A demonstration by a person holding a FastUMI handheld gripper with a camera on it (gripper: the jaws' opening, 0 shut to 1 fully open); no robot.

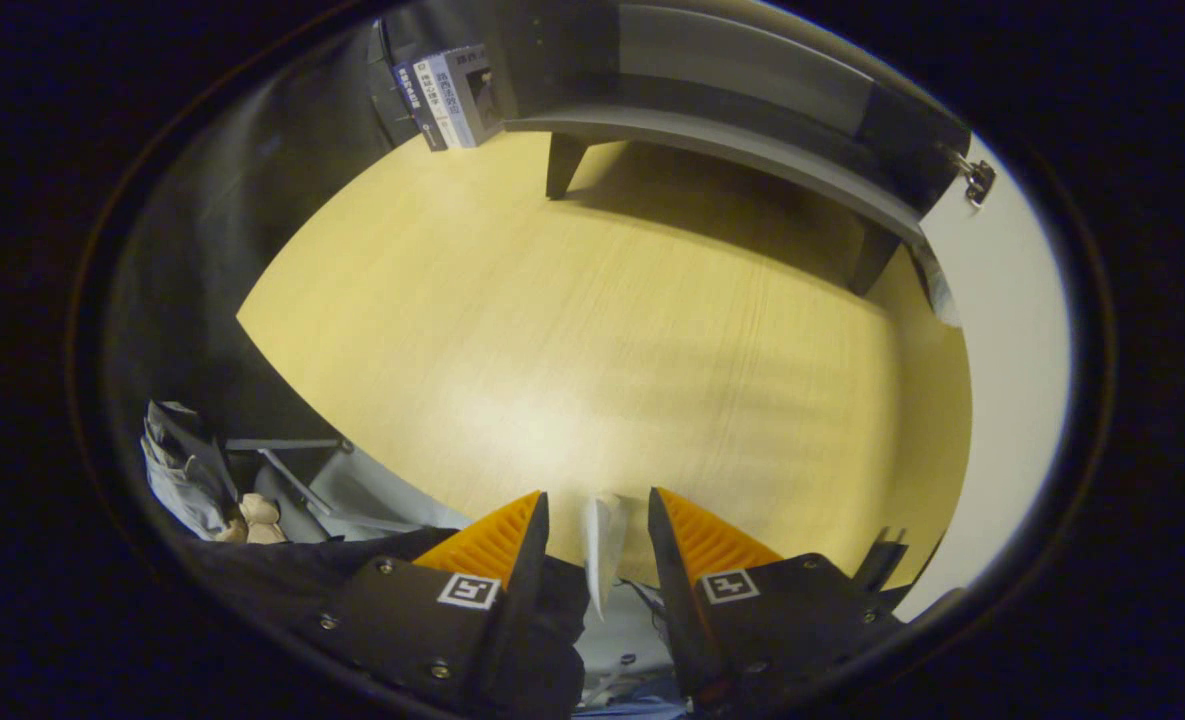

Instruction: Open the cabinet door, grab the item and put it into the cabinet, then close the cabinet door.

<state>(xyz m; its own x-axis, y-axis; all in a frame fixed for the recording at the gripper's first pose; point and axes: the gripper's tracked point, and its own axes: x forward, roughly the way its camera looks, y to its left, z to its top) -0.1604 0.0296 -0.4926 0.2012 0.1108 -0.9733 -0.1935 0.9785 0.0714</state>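
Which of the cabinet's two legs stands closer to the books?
The leg right beside the books; the other leg stands at the far end, by the white door. The gripper has its jaws open, a white sheet between them.

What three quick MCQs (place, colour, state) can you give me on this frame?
1. Where are the books?
A. between the fingers
B. beside the cabinet, far beyond the fingers
C. on top of the cabinet

2. What colour is the tabletop?
A. light wood
B. red
C. black

3. How do the fingers of the gripper stand?
A. shut tight together
B. apart, with a thin white item in the gap
C. clamped on a book

Key:
1. B: they stand upright next to the cabinet's end.
2. A: pale grain shows.
3. B: there is a gap on each side of the white item.
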